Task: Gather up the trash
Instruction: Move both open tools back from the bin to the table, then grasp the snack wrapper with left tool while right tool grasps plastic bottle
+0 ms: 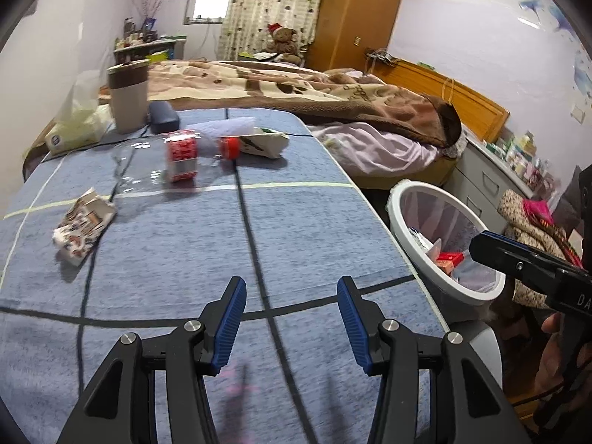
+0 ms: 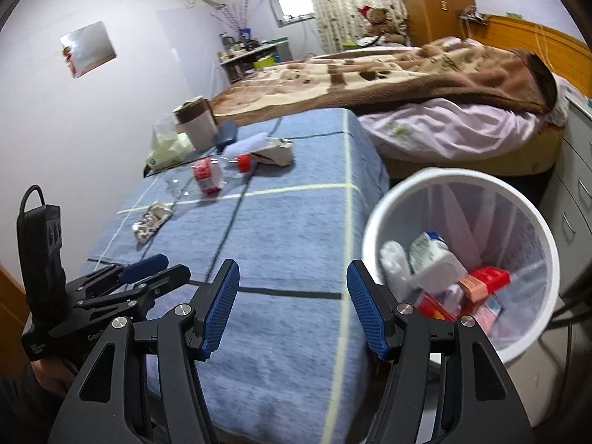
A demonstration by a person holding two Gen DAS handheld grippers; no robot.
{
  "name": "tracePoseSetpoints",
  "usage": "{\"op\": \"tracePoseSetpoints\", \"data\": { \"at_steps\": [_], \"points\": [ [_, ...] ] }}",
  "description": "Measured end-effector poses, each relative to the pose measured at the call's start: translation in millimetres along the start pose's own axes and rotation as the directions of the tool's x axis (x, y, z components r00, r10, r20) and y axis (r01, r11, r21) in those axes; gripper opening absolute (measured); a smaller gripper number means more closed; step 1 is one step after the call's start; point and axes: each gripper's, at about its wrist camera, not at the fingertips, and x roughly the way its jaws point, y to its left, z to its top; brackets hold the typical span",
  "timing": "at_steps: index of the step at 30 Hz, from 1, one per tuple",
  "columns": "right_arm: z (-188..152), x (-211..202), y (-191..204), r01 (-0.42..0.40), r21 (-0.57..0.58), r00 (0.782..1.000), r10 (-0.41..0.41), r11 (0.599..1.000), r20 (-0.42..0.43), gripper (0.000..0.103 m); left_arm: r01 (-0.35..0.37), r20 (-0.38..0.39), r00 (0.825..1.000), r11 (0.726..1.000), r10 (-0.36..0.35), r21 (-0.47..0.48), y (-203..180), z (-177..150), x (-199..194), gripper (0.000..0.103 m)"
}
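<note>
- Trash on the table: I see a clear plastic bottle (image 1: 174,161) with a red label lying on its side on the blue checked tablecloth (image 1: 303,229), its red cap (image 1: 228,147) pointing toward a flattened white carton (image 1: 268,141) that touches it.
- A crumpled printed wrapper (image 1: 83,225) lies apart from the bottle, nearer my left side of the cloth; in the right wrist view it shows as a small wad (image 2: 151,220).
- Trash already collected: the white bin (image 2: 403,199), lined with a thin clear bag, stands on the floor just beside the table's right edge. Inside I make out a white bottle (image 2: 434,255), a red box (image 2: 488,277) and a crumpled clear bag (image 2: 394,262).
- Left gripper (image 1: 291,323): it hovers low over bare cloth, blue pads spread wide and holding nothing.
- Right gripper (image 2: 293,305): it hangs over the table edge next to the bin, pads likewise parted and empty.
- Each tool appears in the other's view: the right one at the far right above the bin, the left one at lower left.
- Other items at the table's far end: a beige tumbler (image 1: 127,98) with a brown lid, a dark case (image 1: 162,116) beside it, a tissue pack (image 1: 76,129).
- Background: a bed under a brown patterned blanket (image 1: 296,87), with a teddy bear (image 1: 283,42) beyond it.
</note>
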Motion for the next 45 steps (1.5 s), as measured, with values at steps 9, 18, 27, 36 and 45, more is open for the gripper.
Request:
{"op": "tracePoseSetpoints", "data": {
  "at_steps": [9, 18, 27, 36, 45],
  "points": [
    [21.8, 14.0, 31.8, -0.056, -0.104, 0.998, 0.056, 0.993, -0.005, 0.062, -0.096, 0.020, 0.995, 0.993, 0.097, -0.063, 43.9, 5.0, -15.8, 0.051],
    [45.2, 40.3, 52.1, -0.093, -0.187, 0.996, 0.089, 0.978, -0.031, 0.062, -0.168, 0.025, 0.985, 0.979, 0.172, -0.116, 95.0, 13.0, -18.4, 0.051],
    [61.4, 73.7, 59.5, -0.110, -0.227, 0.993, 0.098, 0.968, -0.064, 0.066, -0.245, 0.021, 0.968, 0.963, 0.249, -0.114, 139.4, 29.1, -6.1, 0.054],
    [82.4, 106.2, 70.9, -0.152, -0.276, 0.987, 0.132, 0.949, -0.089, 0.066, -0.290, -0.015, 0.957, 0.951, 0.290, -0.106, 178.6, 40.7, 20.2, 0.058],
    [101.5, 151.1, 82.4, -0.183, -0.334, 0.980, 0.145, 0.924, -0.135, 0.066, -0.239, -0.086, 0.970, 0.961, 0.229, -0.136, 192.3, 30.7, 42.4, 0.061]
  ]
}}
